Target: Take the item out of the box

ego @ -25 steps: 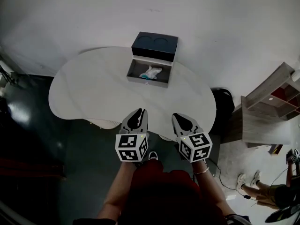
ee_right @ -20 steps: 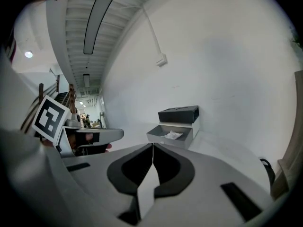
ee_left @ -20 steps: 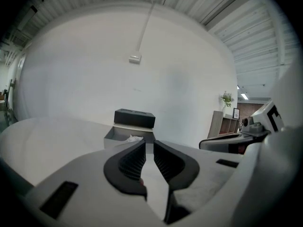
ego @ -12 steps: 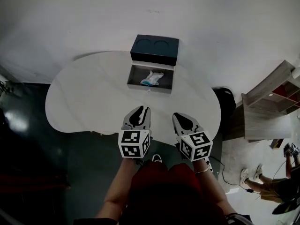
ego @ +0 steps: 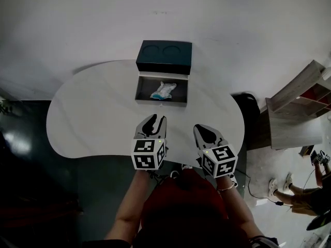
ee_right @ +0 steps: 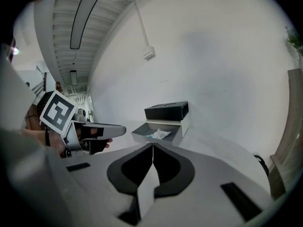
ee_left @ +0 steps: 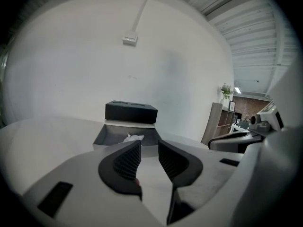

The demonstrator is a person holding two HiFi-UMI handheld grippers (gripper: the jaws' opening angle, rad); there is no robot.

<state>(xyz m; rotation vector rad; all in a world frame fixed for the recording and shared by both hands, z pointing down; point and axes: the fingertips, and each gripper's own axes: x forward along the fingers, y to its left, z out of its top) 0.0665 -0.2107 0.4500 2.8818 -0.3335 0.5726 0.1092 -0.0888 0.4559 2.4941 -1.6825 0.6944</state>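
Table: white rounded tabletop [ego: 93,107], carries only the box.
Box: shallow grey open box [ego: 160,102] at table's far edge, centre; its dark navy lid [ego: 164,57] w/ two round dents stands up behind it.
Item: small crumpled white-and-teal packet [ego: 163,90], lying inside box, mid-floor.
L claw [ego: 155,119]: over near edge, jaws partway apart & opening, nothing btwn them.
R claw [ego: 199,128]: beside it at near edge, jaws pressed together, empty.
Risk: packet looks limp & low; a pinch may snag box wall or shove the box toward far edge.
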